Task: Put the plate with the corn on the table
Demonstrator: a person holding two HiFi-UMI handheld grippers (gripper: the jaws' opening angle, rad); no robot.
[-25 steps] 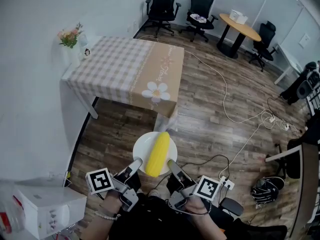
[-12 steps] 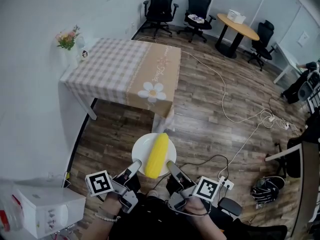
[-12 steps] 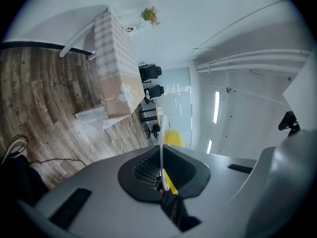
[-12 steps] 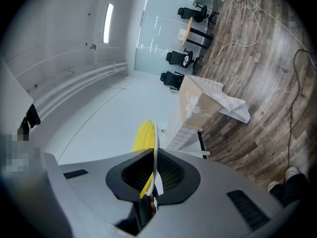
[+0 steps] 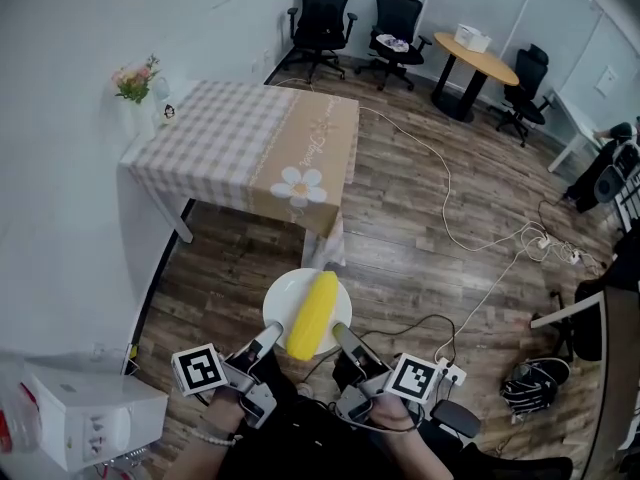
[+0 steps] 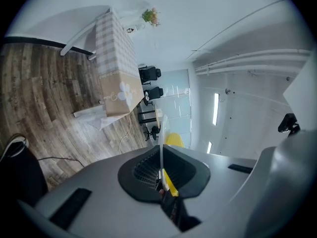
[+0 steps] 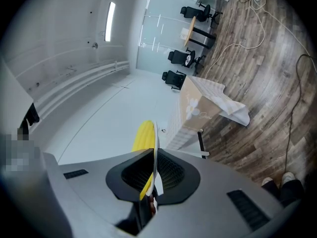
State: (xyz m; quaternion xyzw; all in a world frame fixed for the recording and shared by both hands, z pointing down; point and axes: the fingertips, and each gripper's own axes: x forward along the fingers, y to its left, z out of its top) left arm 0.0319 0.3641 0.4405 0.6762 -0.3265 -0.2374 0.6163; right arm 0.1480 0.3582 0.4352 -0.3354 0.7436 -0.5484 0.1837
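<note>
Gripping a white plate [image 5: 283, 298] from either side, the left tongs [image 5: 268, 332] and the right tongs [image 5: 340, 330] are each clamped on its near rim. Both gripper views show that rim edge-on between the jaws. A yellow ear of corn [image 5: 313, 313] lies lengthwise across the plate. The plate is held in the air over the wooden floor [image 5: 400, 208], well short of the desk [image 5: 230, 138]. The desk stands ahead and slightly to the left against the white wall, under a checked cloth with a daisy print on its hanging edge. A vase of flowers [image 5: 137, 76] sits at its far left corner. Open floorboards lie between the plate and the desk. A white cable [image 5: 447, 203] snakes across the boards on the right, and a power strip [image 5: 455, 368] lies just beside the right tongs. A white box [image 5: 95, 413] sits at the person's left. Black office chairs [image 5: 322, 13] and a round wooden desk [image 5: 480, 56] stand at the far end of the room.
</note>
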